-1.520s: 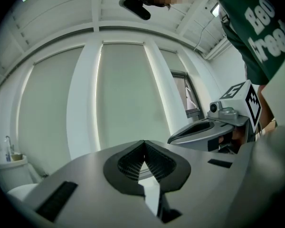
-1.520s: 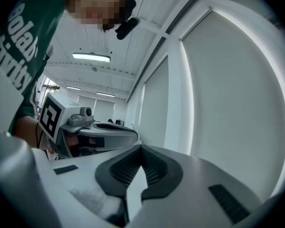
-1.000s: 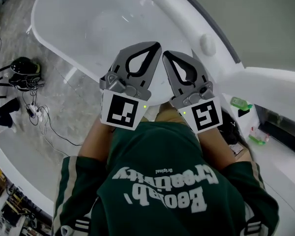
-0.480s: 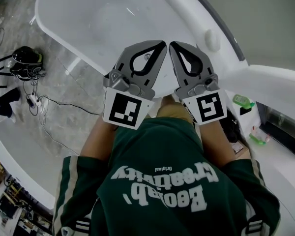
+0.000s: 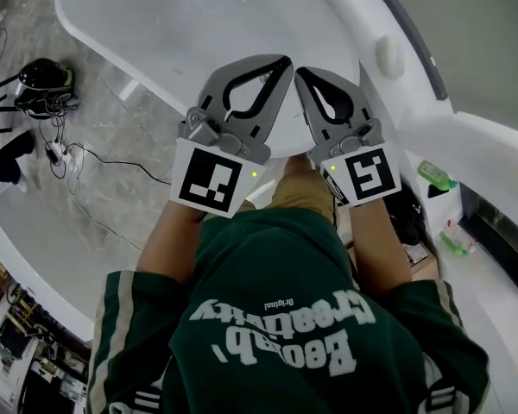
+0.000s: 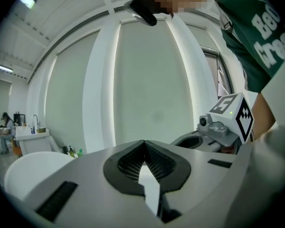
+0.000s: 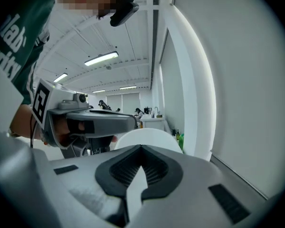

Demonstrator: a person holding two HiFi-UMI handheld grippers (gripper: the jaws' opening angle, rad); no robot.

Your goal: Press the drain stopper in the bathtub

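Two tongs are held side by side before a person's green shirt (image 5: 285, 317), above the near end of a white bathtub (image 5: 168, 20). The left tongs (image 5: 283, 60) are seen closed, tips pressed together with nothing between them. The right tongs (image 5: 300, 72) are likewise closed and empty. The two tips are pointed toward each other, near but apart, over the tub's rim. The drain stopper cannot be made out in any view. A round white knob (image 5: 388, 56) is seen on the ledge beyond the right tongs. Cables (image 5: 69, 158) are strewn on the grey floor (image 5: 104, 128) left of the tub. A green bottle (image 5: 436, 175) is seen at right.
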